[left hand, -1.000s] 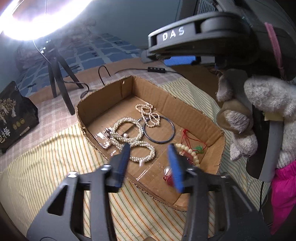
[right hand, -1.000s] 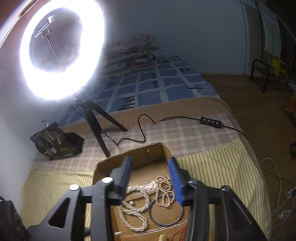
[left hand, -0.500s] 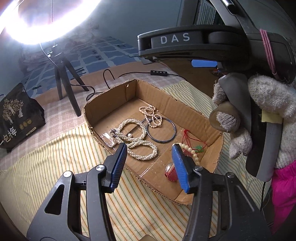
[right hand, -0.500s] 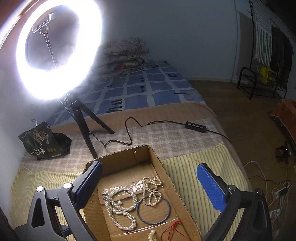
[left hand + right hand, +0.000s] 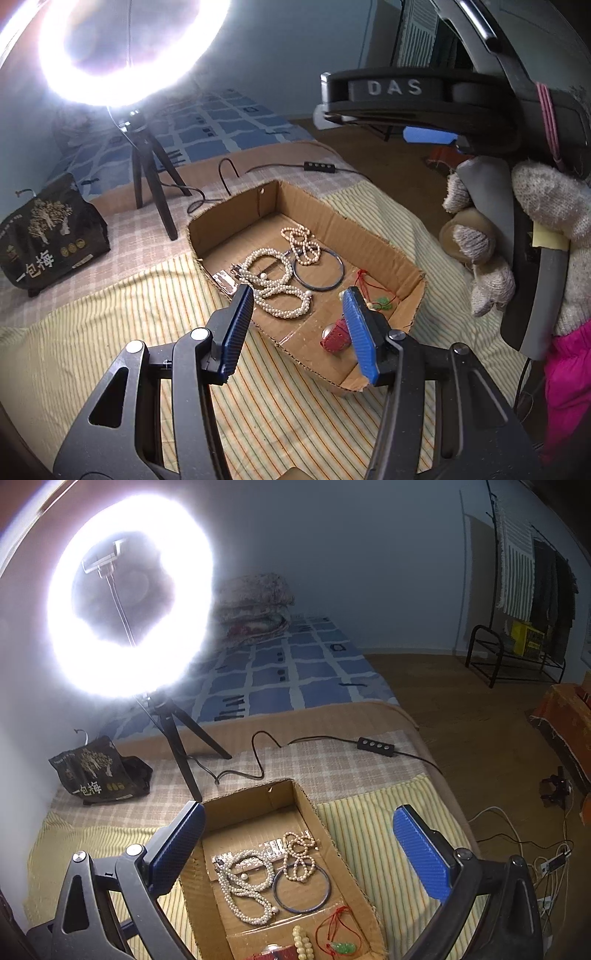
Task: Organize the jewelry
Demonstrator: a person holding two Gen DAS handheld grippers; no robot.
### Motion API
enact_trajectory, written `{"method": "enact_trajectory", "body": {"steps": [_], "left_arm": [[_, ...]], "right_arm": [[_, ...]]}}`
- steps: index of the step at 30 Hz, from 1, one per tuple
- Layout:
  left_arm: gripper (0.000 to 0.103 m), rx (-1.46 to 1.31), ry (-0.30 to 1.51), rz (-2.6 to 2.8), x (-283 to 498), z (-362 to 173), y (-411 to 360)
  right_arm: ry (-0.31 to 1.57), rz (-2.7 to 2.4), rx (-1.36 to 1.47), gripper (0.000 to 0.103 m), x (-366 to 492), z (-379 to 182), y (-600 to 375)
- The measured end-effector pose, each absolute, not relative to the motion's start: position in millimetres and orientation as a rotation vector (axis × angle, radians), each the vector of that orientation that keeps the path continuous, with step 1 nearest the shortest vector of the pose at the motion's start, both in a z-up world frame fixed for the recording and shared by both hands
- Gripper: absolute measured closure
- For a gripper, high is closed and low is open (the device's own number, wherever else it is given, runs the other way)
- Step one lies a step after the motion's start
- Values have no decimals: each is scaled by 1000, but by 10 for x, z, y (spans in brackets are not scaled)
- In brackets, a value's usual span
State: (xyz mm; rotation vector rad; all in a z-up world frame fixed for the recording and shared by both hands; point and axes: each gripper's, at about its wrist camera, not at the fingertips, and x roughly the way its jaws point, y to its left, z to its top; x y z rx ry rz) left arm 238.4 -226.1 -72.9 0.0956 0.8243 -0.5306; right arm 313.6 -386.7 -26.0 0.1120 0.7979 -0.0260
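Both tongs angled down over cardboard box (image 5: 373,236), empty.

A shallow open cardboard box (image 5: 314,812) lies on a striped bedcover, holding jewelry laid flat. A long white pearl necklace (image 5: 243,890) lies coiled in loops at the middle. Beside it, a smaller pearl strand (image 5: 299,853) overlaps a dark thin bangle (image 5: 301,888). Nearer the front lie a red cord with a green pendant (image 5: 341,939), a cream bead bracelet (image 5: 301,943) and a small red pouch (image 5: 334,338).
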Motion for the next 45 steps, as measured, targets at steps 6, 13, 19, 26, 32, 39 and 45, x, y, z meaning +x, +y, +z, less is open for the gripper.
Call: {"method": "enact_trajectory", "body": {"steps": [6, 13, 19, 26, 32, 39, 45], "left_arm": [[51, 76, 796, -522, 2233, -567, -2155], [51, 70, 762, -509, 2010, -416, -2008], [50, 48, 720, -481, 1806, -237, -1793], [31, 49, 650, -431, 1562, -59, -1558], [28, 24, 630, -408, 1433, 39, -1397], [28, 65, 625, -385, 1298, 21, -1339], [28, 84, 641, -382, 1210, -12, -1339]], "right_arm": [[772, -32, 104, 0, 2964, -81, -3862], [750, -32, 81, 0, 2670, 65, -3801], [723, -34, 65, 0, 2380, 189, -3742], [679, -23, 69, 0, 2060, 319, -3649], [647, -41, 54, 0, 1849, 353, -3551], [599, -83, 40, 0, 1596, 376, -3469], [556, -112, 12, 0, 1407, 350, -3390]]}}
